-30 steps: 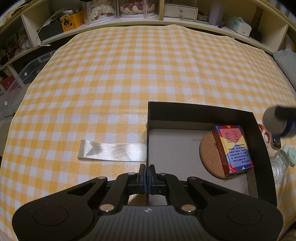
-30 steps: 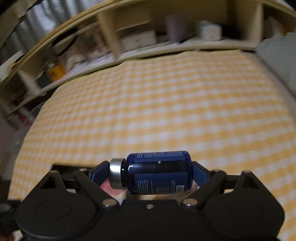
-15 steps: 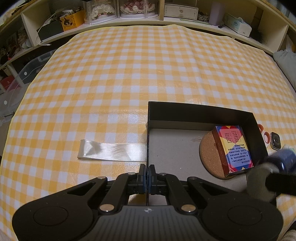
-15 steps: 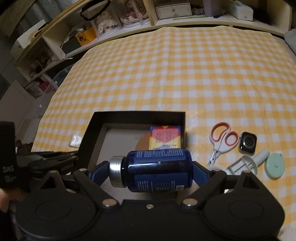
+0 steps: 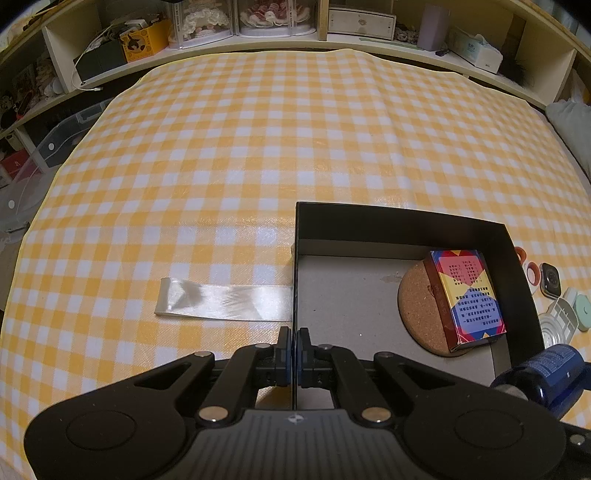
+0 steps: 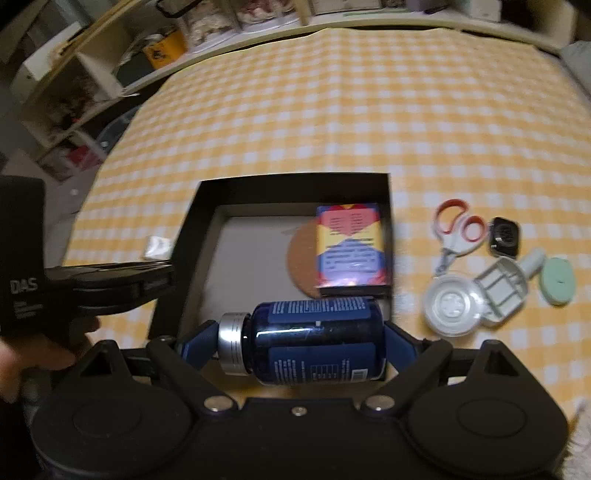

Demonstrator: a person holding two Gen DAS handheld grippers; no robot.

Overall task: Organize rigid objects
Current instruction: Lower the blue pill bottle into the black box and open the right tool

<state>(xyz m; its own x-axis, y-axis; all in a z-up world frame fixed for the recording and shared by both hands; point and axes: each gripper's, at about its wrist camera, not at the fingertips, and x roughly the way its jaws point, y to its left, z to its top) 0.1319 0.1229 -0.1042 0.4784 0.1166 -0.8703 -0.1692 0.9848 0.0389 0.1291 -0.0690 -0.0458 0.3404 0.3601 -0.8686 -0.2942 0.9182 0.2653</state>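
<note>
A black open box (image 5: pixel 406 218) lies on the yellow checked tablecloth, and my left gripper (image 5: pixel 294 354) is shut on its left wall. Inside, at the right, a colourful card box (image 5: pixel 469 295) rests on a round cork coaster (image 5: pixel 417 306). My right gripper (image 6: pixel 297 339) is shut on a dark blue bottle (image 6: pixel 317 339), which lies sideways with its silver cap to the left. The bottle hangs over the near right part of the box (image 6: pixel 295 188), just in front of the card box (image 6: pixel 349 247). It shows at the lower right of the left wrist view as the blue bottle (image 5: pixel 546 369).
Right of the box lie red-handled scissors (image 6: pixel 458 229), a smartwatch (image 6: pixel 504 236), a clear plastic case (image 6: pixel 452 308) and a mint oval item (image 6: pixel 557 280). A white ribbon (image 5: pixel 225 302) lies left of the box. Shelves (image 5: pixel 280 22) line the far edge. A person's hand (image 6: pixel 37 350) holds the left gripper.
My right gripper has carried the blue bottle from beside the box's right wall to over its near right corner. The left gripper has stayed shut on the box wall.
</note>
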